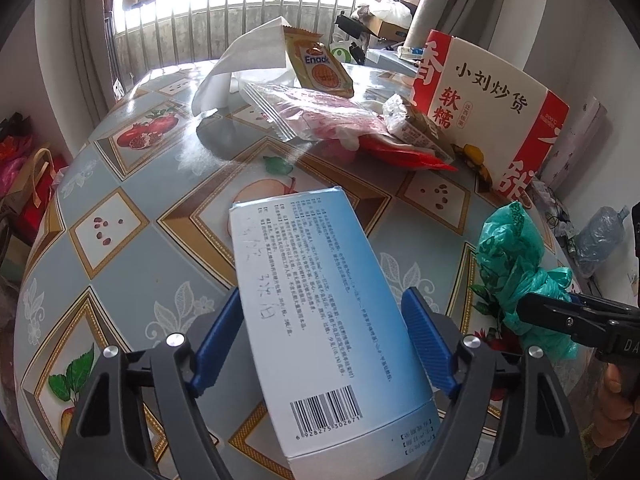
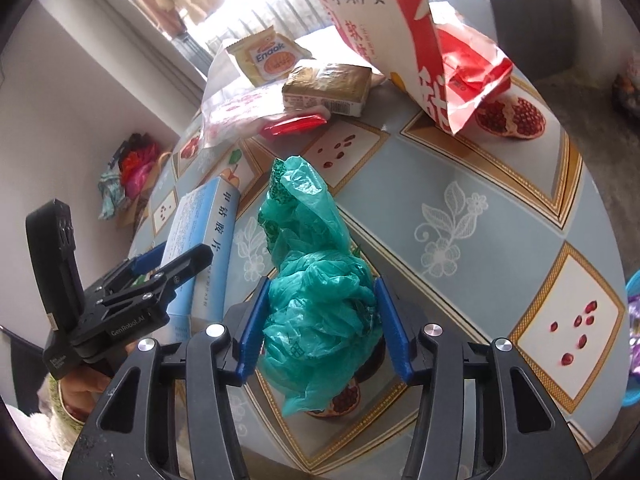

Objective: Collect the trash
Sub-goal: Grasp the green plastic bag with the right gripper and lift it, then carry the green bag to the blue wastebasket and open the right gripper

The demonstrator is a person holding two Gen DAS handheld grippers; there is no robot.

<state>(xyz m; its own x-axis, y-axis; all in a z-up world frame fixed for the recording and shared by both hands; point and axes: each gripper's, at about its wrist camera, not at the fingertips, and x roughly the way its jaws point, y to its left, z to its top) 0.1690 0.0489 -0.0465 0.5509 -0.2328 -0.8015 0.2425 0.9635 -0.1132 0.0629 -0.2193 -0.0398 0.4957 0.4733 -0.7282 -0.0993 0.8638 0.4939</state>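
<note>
My left gripper (image 1: 322,312) is shut on a blue-and-white medicine box (image 1: 320,308) and holds it above the table; the box also shows in the right wrist view (image 2: 202,240). My right gripper (image 2: 320,300) is shut on a crumpled green plastic bag (image 2: 316,280), which also shows in the left wrist view (image 1: 516,264). Farther back lie a clear pink wrapper (image 1: 316,112), an Enaak snack packet (image 1: 316,64), a brown packet (image 2: 328,88), a red wrapper (image 2: 294,125) and a white tissue (image 1: 240,64).
A tall red-and-white paper bag (image 1: 492,108) stands at the back right of the table (image 1: 132,220), which has a fruit-patterned cover. A red bag (image 2: 468,76) lies beside it. Bags and clutter (image 1: 24,168) sit on the floor to the left.
</note>
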